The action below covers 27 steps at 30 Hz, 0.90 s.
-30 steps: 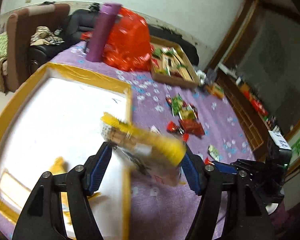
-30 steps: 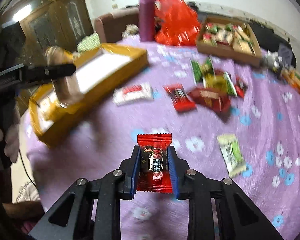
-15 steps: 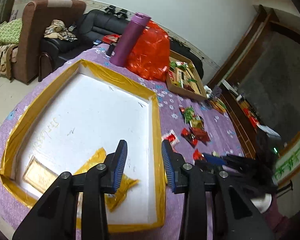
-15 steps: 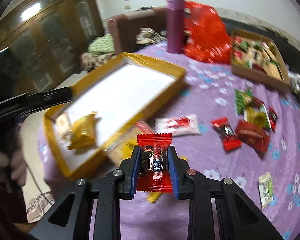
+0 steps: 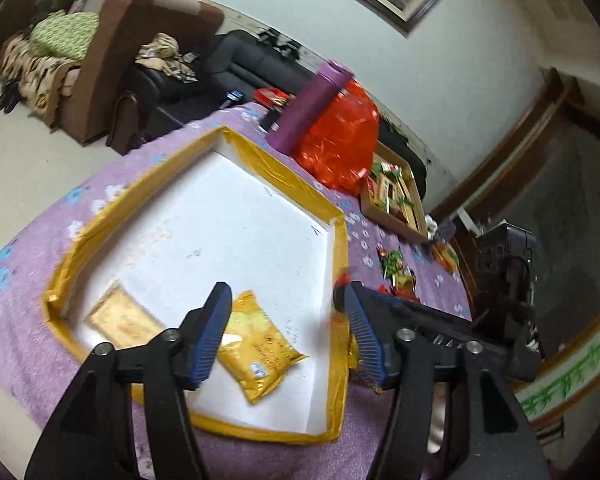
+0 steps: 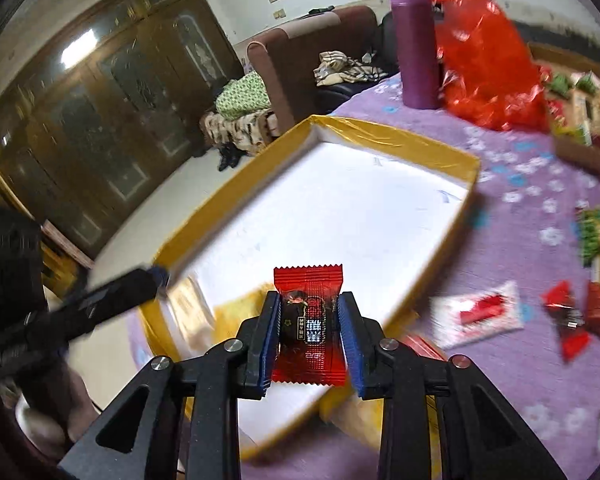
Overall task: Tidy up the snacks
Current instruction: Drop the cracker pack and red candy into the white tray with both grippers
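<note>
A white box with a yellow taped rim (image 5: 340, 264) lies on the purple flowered tablecloth; it also shows in the right wrist view (image 6: 380, 130). Inside it lie a yellow snack pack (image 5: 260, 354) and a flat golden packet (image 5: 120, 322). My left gripper (image 5: 286, 330) is open and empty, above the box's near end. My right gripper (image 6: 308, 330) is shut on a red candy wrapper (image 6: 309, 280) and holds it over the box's near part. Loose snacks lie on the cloth: a white-and-red packet (image 6: 480, 314) and red wrappers (image 6: 568, 316).
A purple bottle (image 5: 312, 106) and a red plastic bag (image 5: 340, 140) stand beyond the box. A cardboard tray of snacks (image 5: 396, 196) sits further back. Sofas and a wooden cabinet (image 6: 100, 120) surround the table.
My left gripper let go of the yellow-topped pack and now stands open over the box. My right gripper carried the red candy wrapper from the open cloth to above the box.
</note>
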### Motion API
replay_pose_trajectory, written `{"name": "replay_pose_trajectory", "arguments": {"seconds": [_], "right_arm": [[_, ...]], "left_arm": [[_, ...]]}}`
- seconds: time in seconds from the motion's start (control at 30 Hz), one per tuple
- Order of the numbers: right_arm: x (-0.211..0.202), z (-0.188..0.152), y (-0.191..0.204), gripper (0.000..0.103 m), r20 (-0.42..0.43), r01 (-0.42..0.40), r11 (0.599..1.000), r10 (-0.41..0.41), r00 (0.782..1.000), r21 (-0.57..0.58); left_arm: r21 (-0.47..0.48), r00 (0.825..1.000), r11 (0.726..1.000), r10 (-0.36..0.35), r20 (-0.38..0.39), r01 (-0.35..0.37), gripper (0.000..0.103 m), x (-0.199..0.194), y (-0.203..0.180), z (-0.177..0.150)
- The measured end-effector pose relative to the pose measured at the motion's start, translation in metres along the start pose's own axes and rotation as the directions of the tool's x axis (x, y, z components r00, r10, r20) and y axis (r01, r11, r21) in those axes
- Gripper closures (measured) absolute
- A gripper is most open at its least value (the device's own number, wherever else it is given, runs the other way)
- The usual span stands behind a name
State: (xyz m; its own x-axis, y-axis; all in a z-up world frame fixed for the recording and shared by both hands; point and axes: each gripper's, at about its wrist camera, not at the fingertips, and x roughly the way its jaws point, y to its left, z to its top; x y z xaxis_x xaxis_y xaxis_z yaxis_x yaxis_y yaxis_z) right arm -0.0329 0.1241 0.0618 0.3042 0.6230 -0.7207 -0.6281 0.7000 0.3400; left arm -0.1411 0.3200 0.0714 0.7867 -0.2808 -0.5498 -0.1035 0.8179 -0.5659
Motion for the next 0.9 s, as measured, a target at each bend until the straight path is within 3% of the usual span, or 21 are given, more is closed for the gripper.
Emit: {"name": "replay_pose_trajectory", "arguments": {"seconds": [0.07,0.13,0.17,0.3,0.47,0.73,0.9], "right_arm": [[-0.011,0.002,-0.006,0.065,0.045,-0.021,1.0,0.021,0.999,0.019],[-0.023,0.002,-0.014,0.048,0.067,0.004,1.0,-0.005,0.998,0.014],[-0.027,0.001,-0.017,0.046,0.07,0.018,1.0,-0.018,0.997,0.007],[-0.038,-0.017,-0.03,0.031,0.03,0.097,0.993,-0.095,0.995,-0.069],[-0.027,-0.053,-0.026,0.029,-0.056,0.159,0.951,-0.179,0.982,-0.264],[0.005,-0.066,0.0,0.023,-0.021,0.246,0.825,-0.297,0.955,-0.508],[0.011,-0.064,-0.009,0.034,-0.035,0.228,0.853,-0.276,0.96,-0.469]], "left_arm": [[-0.026,1.0,1.0,-0.003,0.012,0.003,0.041,-0.005,0.01,0.0],[-0.044,1.0,0.999,-0.002,0.019,0.003,0.039,-0.005,0.016,0.0],[-0.051,1.0,0.999,-0.009,0.019,0.01,0.039,-0.003,0.018,0.0],[-0.044,0.999,0.998,-0.041,-0.004,0.04,0.039,0.006,0.017,-0.001],[-0.009,0.999,0.999,-0.049,-0.024,0.049,0.039,0.014,0.005,-0.004],[0.02,0.999,0.999,-0.031,-0.033,0.032,0.039,0.012,-0.008,-0.006],[-0.01,1.0,1.0,-0.011,-0.006,0.011,0.039,0.005,-0.001,-0.002]]}}
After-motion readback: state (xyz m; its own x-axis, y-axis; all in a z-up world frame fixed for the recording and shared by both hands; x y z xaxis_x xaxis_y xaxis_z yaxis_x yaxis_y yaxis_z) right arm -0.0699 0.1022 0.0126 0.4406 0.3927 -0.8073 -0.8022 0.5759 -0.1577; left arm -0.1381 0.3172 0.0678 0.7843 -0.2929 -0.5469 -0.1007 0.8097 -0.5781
